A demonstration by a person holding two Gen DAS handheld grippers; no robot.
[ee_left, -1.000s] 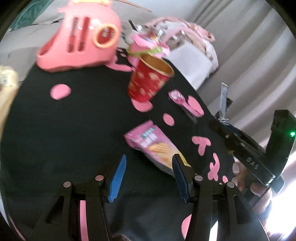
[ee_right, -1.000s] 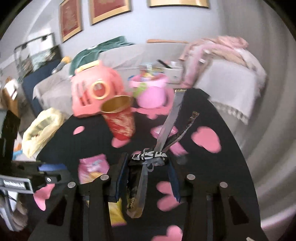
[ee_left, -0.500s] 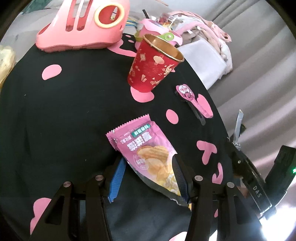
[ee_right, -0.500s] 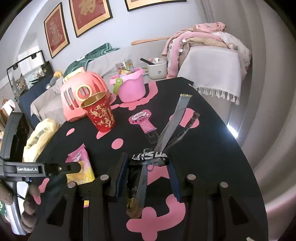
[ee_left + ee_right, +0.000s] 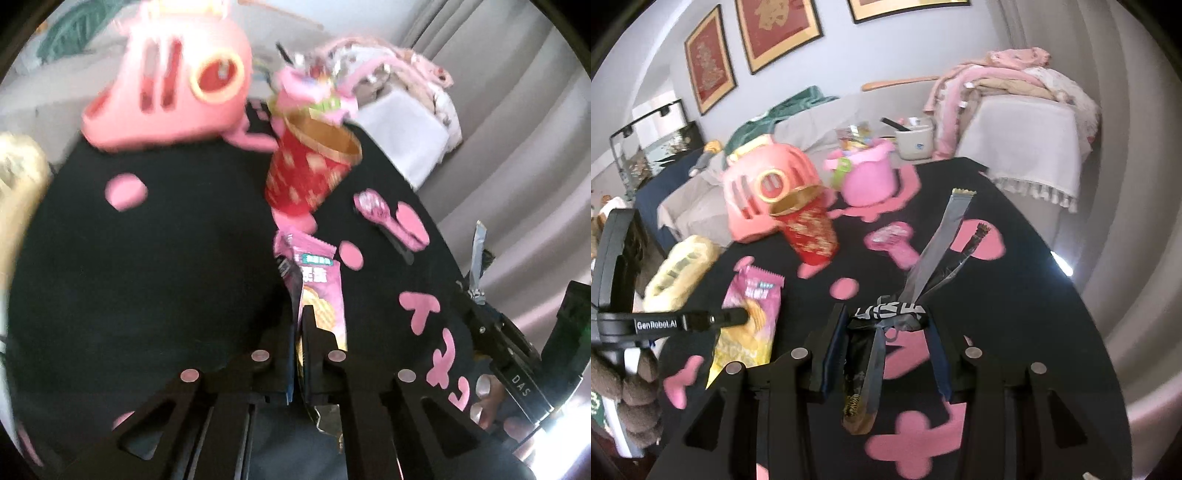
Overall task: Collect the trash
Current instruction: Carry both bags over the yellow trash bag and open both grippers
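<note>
The left gripper (image 5: 299, 325) pinches the pink chip bag (image 5: 321, 291) above the black table (image 5: 147, 277), the right gripper (image 5: 886, 332) clamps dark wrappers (image 5: 938, 254), the red cup (image 5: 809, 229) looks empty, and the pink bucket (image 5: 868, 177) holds wrappers.

**Trash on and above the black table**

The pink chip bag (image 5: 320, 291), with a green label and a yellow lower end, stands on edge, pinched by the left tool (image 5: 300, 354), its serrated top toward 12 o'clock. The dark foil wrapper (image 5: 886, 317), crumpled in the middle with silver strips fanning toward 1 o'clock, is clamped in the right tool (image 5: 886, 354). A red-and-gold paper cup (image 5: 308, 173) stands upright, open and tilted, at 12 o'clock from the bag. A small pink wrapper (image 5: 371, 205) lies flat at its 3 o'clock.
</note>
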